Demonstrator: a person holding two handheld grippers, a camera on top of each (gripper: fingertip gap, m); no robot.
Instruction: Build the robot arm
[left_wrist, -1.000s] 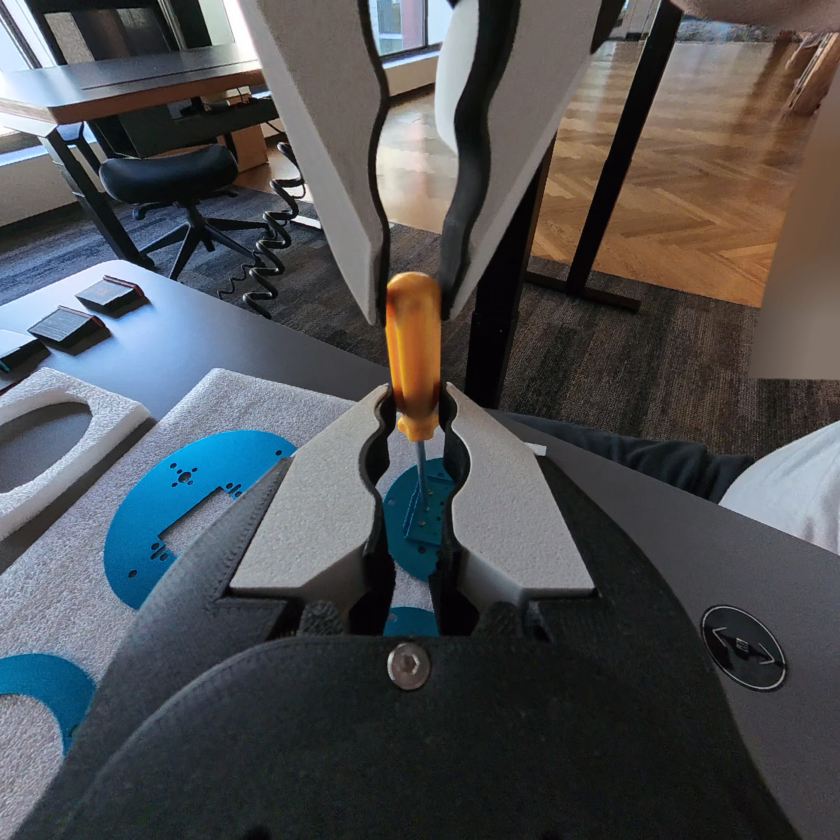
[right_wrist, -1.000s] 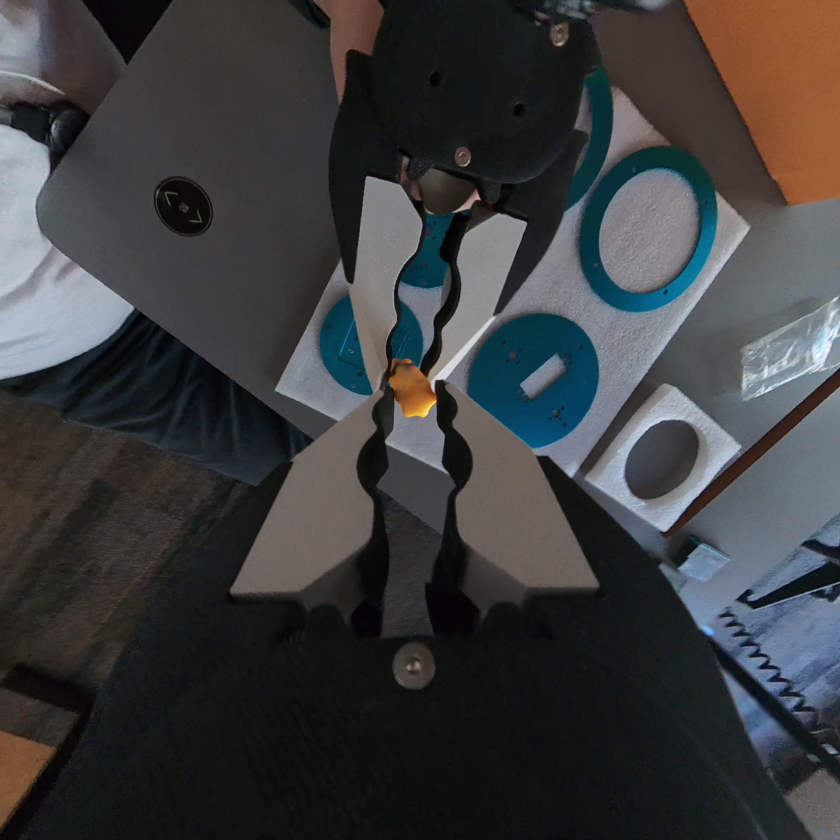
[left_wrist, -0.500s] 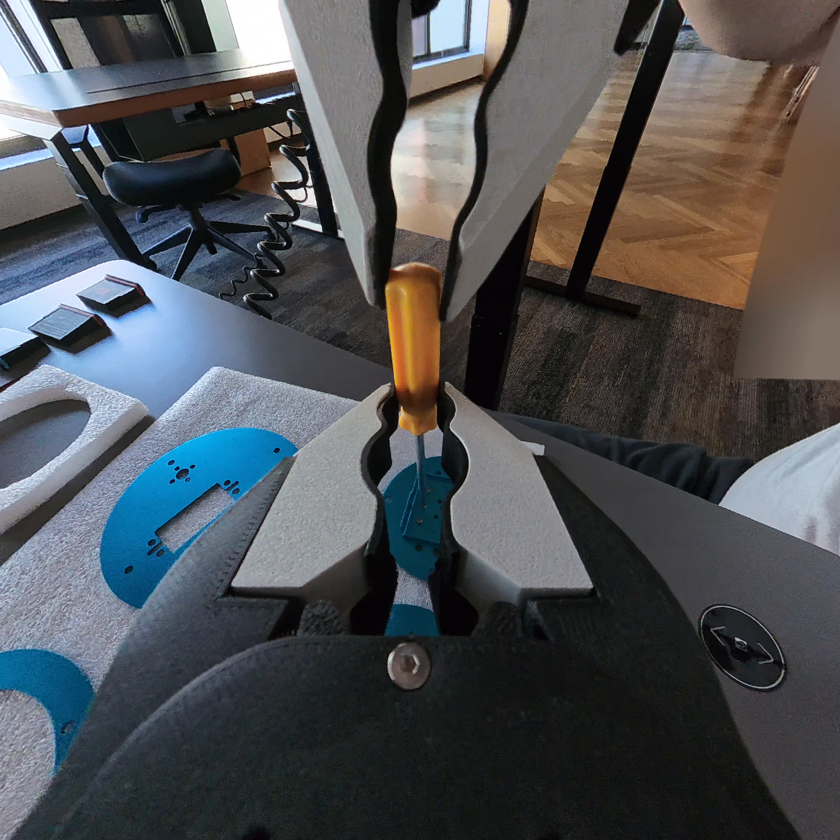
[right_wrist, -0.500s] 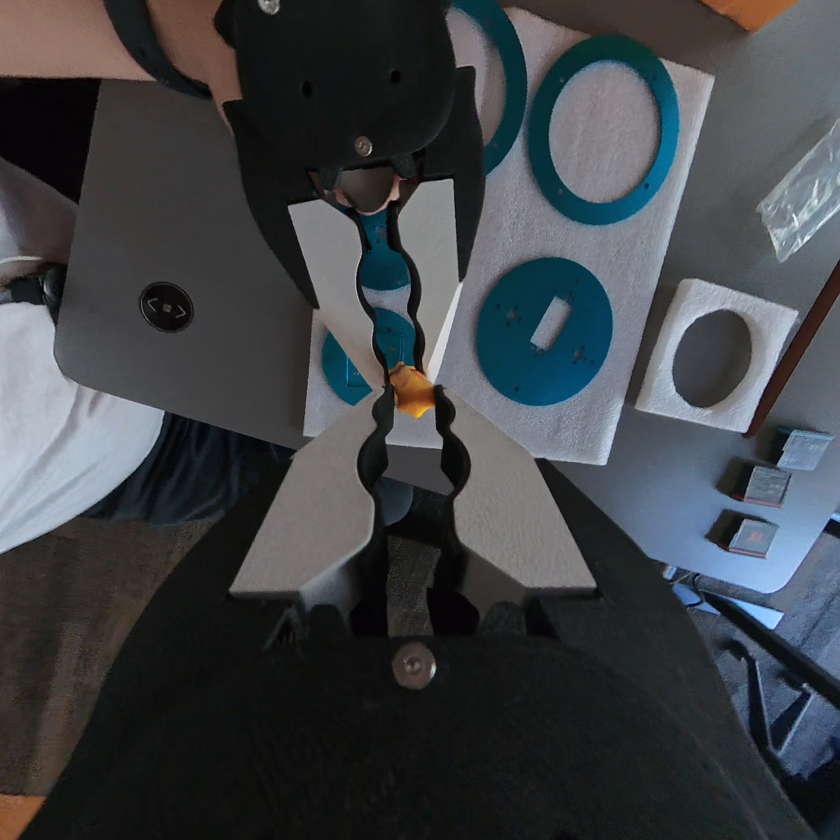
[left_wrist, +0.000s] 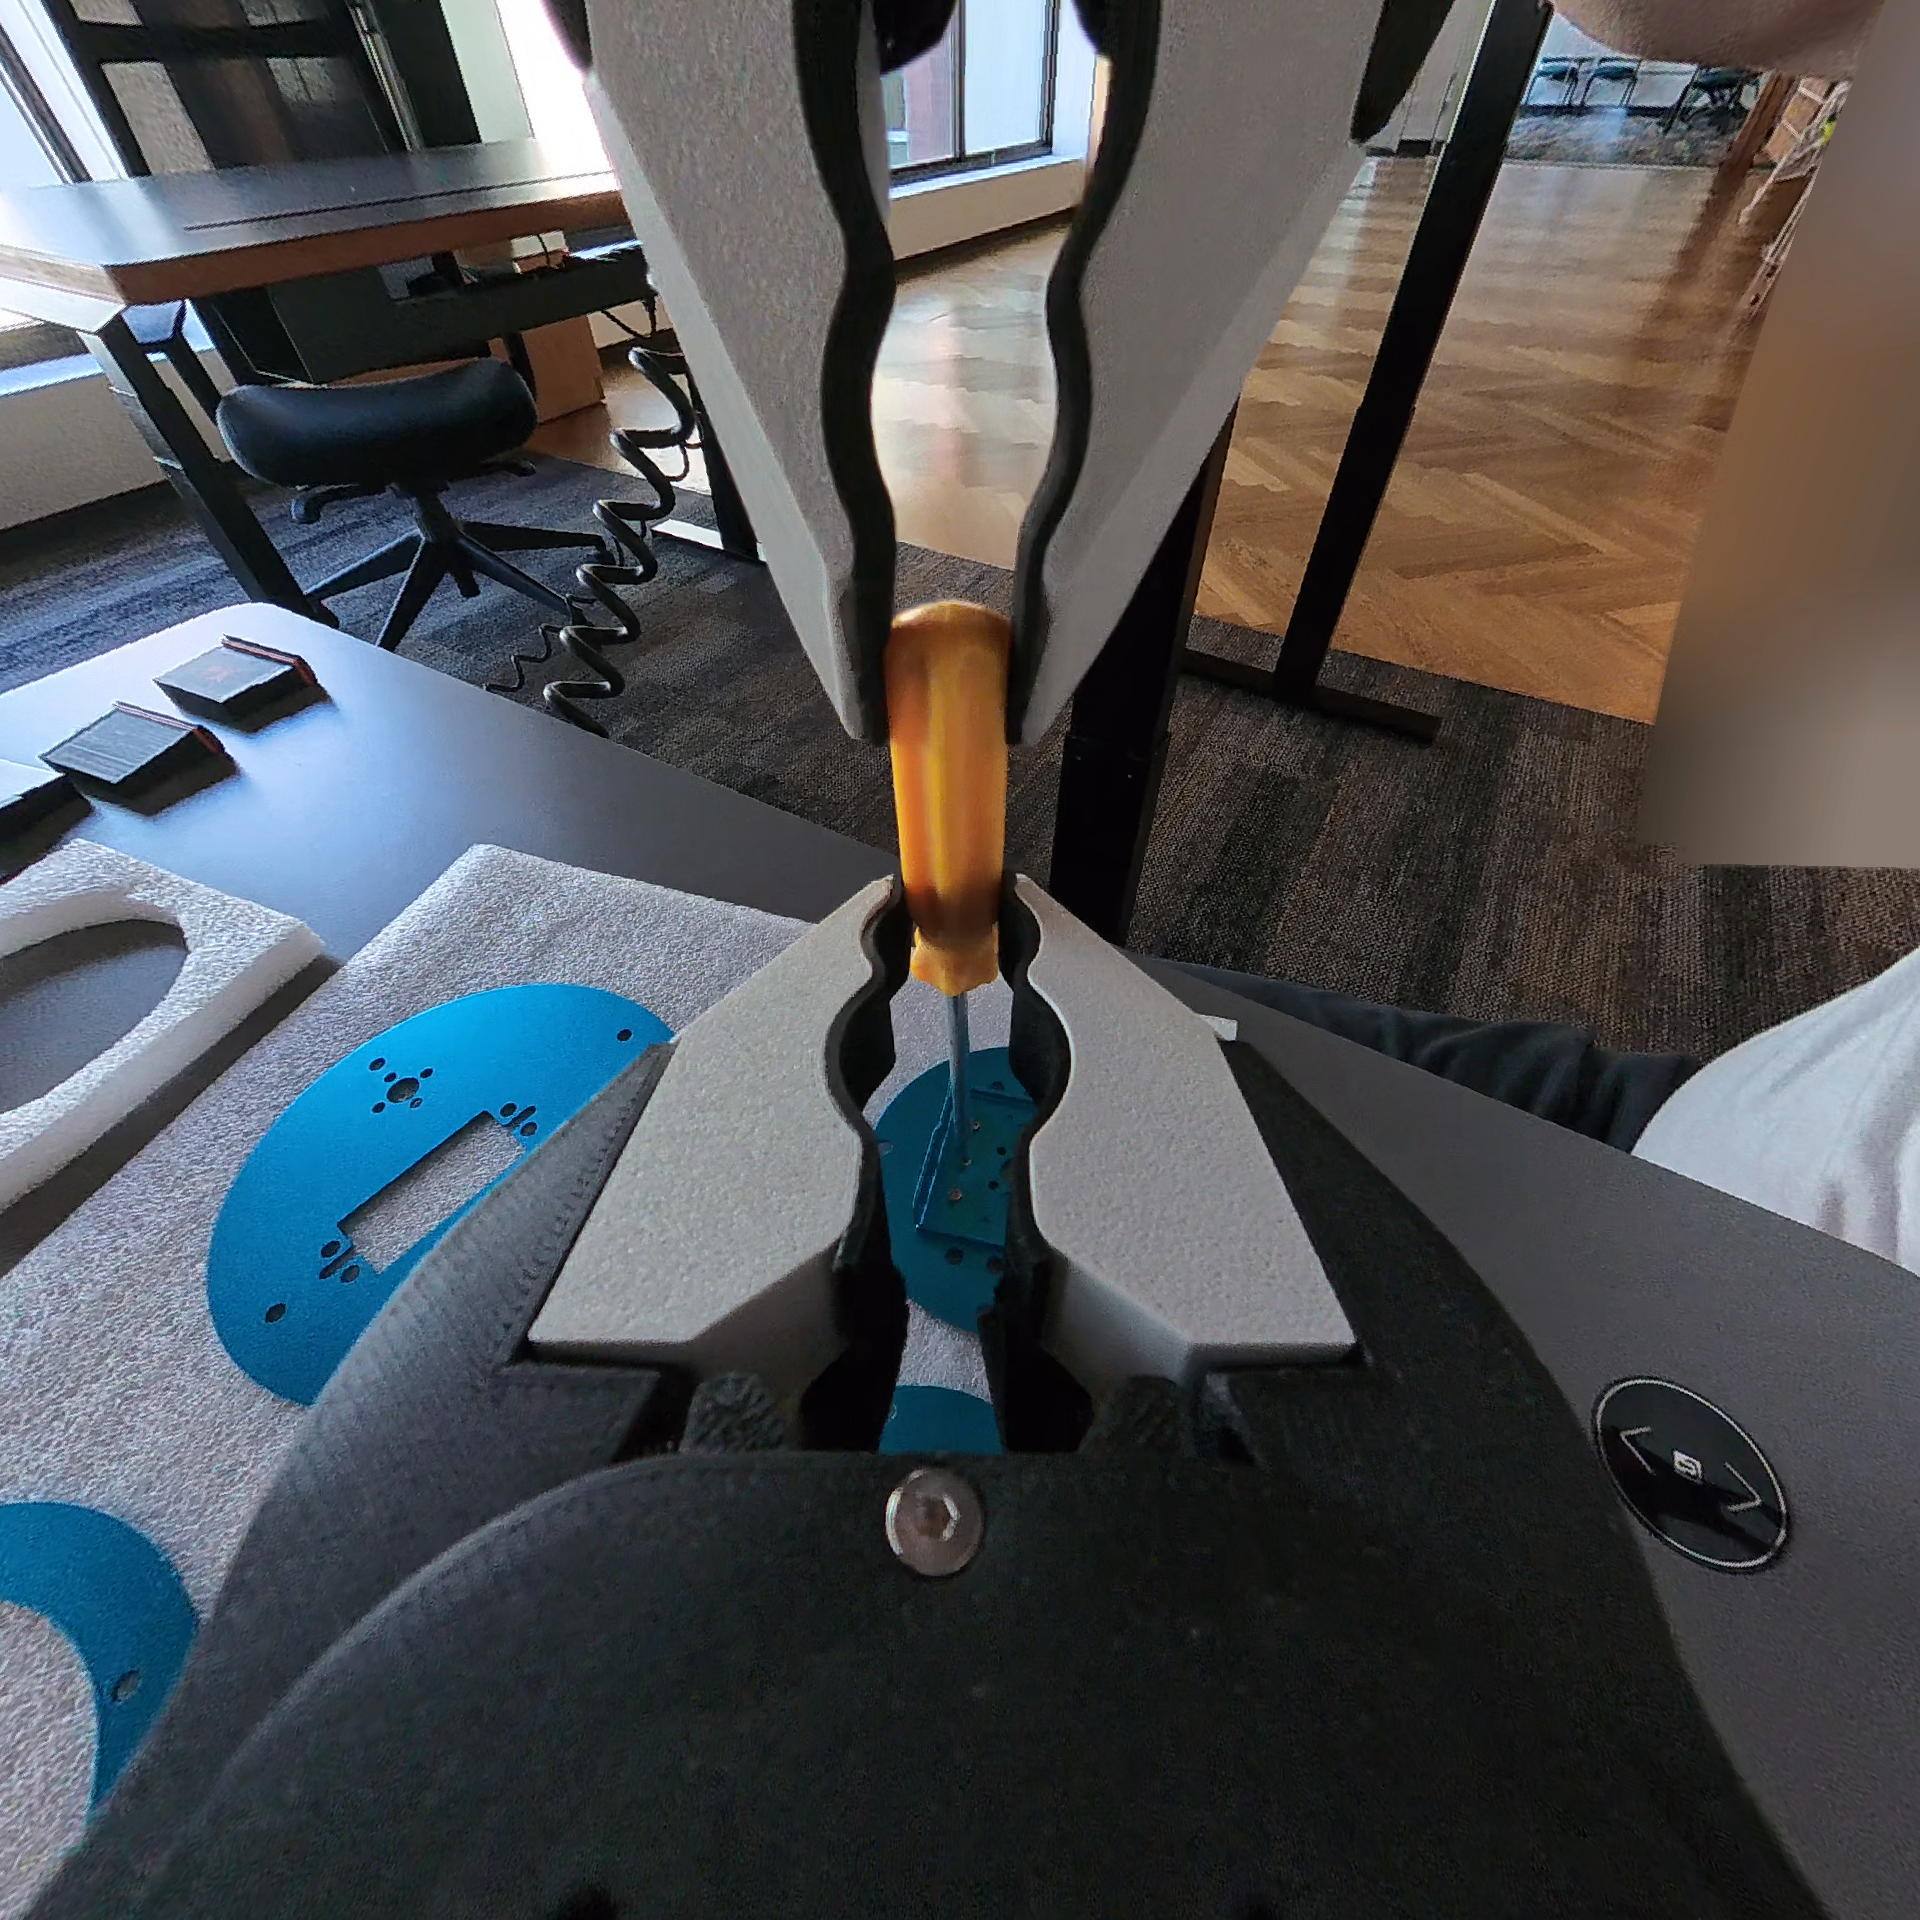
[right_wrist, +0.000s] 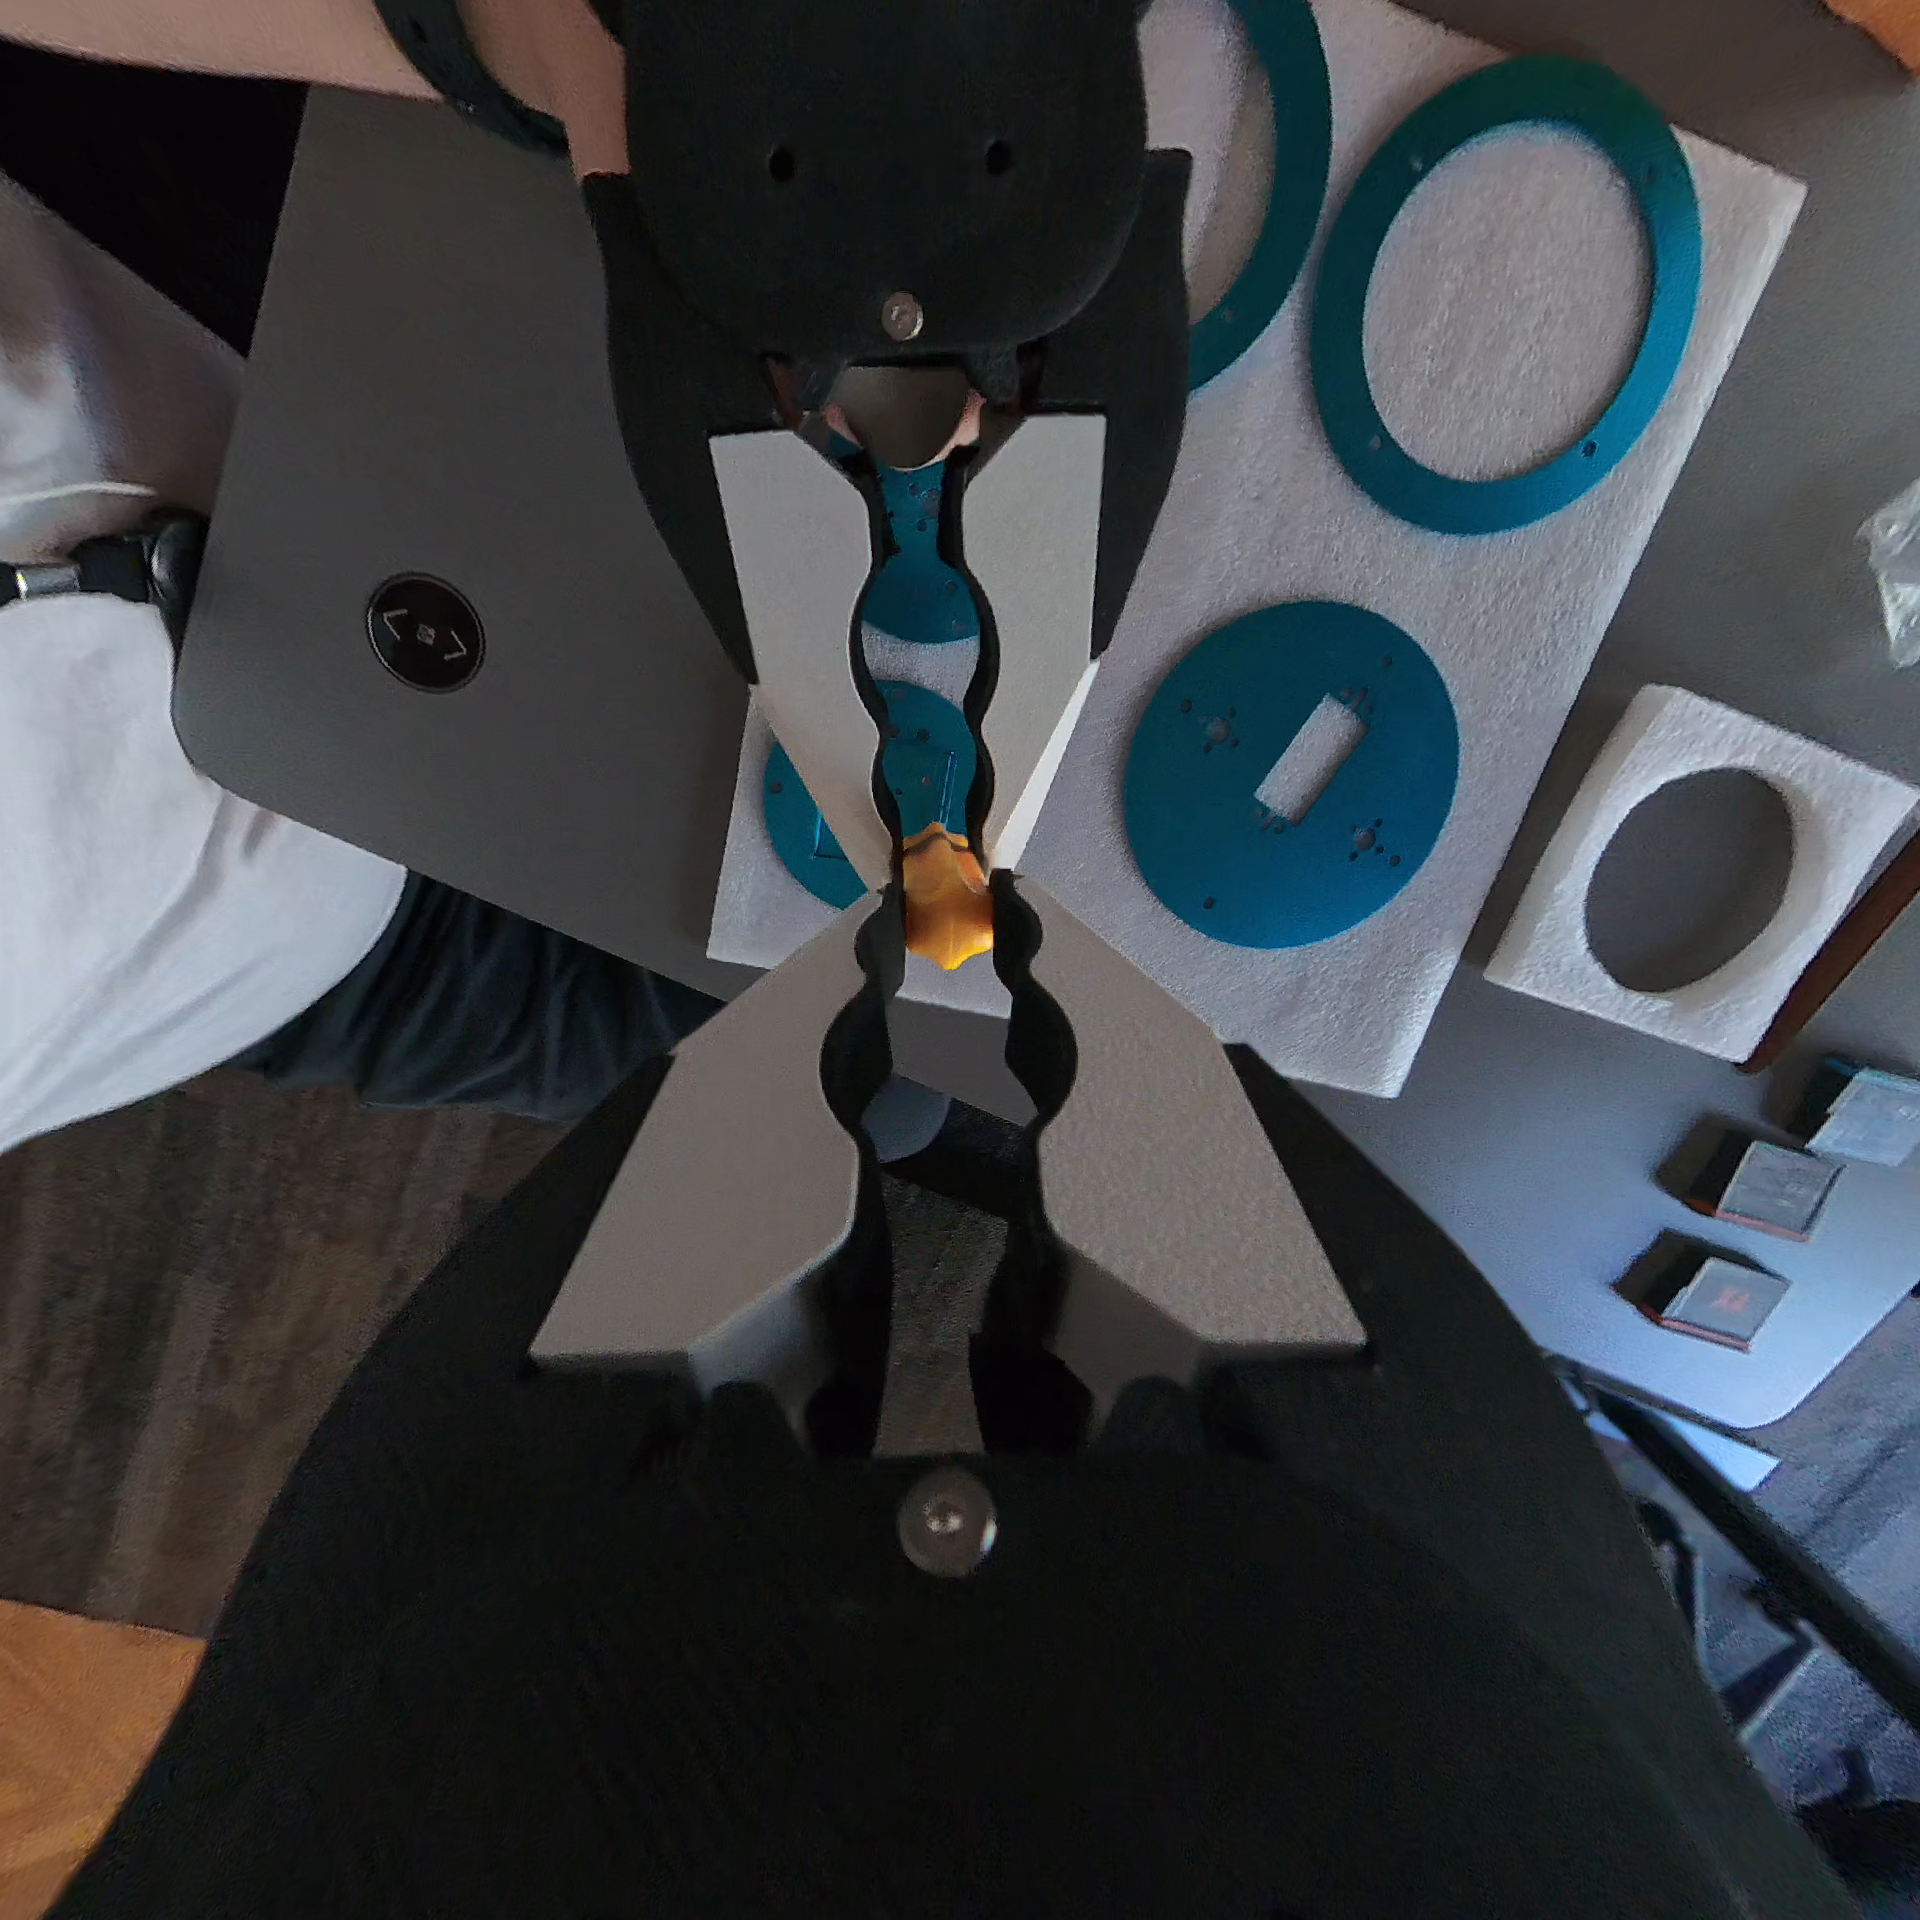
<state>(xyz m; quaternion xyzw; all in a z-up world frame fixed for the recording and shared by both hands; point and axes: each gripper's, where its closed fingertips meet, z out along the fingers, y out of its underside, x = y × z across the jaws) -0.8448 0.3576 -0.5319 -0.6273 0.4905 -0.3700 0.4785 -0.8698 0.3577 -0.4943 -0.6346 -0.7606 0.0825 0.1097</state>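
An orange-handled screwdriver (left_wrist: 948, 790) stands upright, its thin shaft down on a small blue bracket (left_wrist: 971, 1174) that sits on a small blue disc (left_wrist: 940, 1283). My left gripper (left_wrist: 951, 904) is shut on the lower end of the handle. My right gripper (left_wrist: 943, 717) comes down from above and is shut on the top of the handle. In the right wrist view I look straight down: the handle top (right_wrist: 943, 904) sits between my right gripper's (right_wrist: 940, 914) fingertips, with the left gripper (right_wrist: 940, 847) just beyond it.
A white foam sheet (right_wrist: 1351, 997) on the dark desk carries a large blue slotted disc (right_wrist: 1288, 774) and blue rings (right_wrist: 1507, 291). A foam block with a round hole (right_wrist: 1704, 883), small dark boxes (right_wrist: 1766, 1184) and a plastic bag (right_wrist: 1896, 582) lie alongside. A person's white shirt (left_wrist: 1818, 1122) is at the desk edge. Across from one pair of fingers to the other is roughly 4 cm.
My right gripper has turned about the screwdriver's axis, so its view of the desk has rotated. The screwdriver stays upright on the bracket and the left gripper keeps its hold.
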